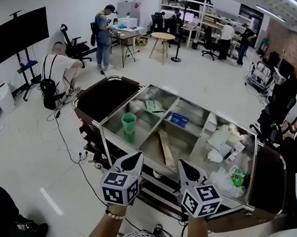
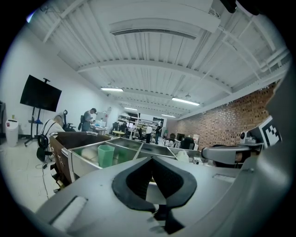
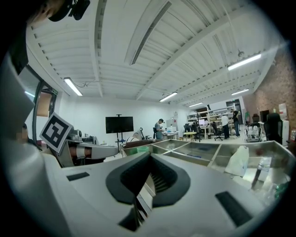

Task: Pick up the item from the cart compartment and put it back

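Note:
A steel cart (image 1: 105, 131) with several open compartments stands in front of me. In them lie a green cup (image 1: 128, 122), a wooden plank (image 1: 166, 149), a blue box (image 1: 179, 120), a green packet (image 1: 153, 106), white packages (image 1: 224, 140) and a clear bag with green contents (image 1: 237, 176). My left gripper (image 1: 137, 155) and right gripper (image 1: 181, 163) hover side by side over the cart's near edge, both shut and holding nothing. The left gripper (image 2: 151, 158) looks toward the green cup (image 2: 106, 155). The right gripper (image 3: 149, 155) looks across the compartments, with a white package (image 3: 239, 161) to its right.
Dark brown end sections (image 1: 105, 96) flank the cart. A person crouches (image 1: 60, 71) left of it near a TV on a stand (image 1: 18, 32). Other people stand at desks (image 1: 103, 36) at the back. Office chairs (image 1: 279, 115) and cables (image 1: 72, 150) lie around the cart.

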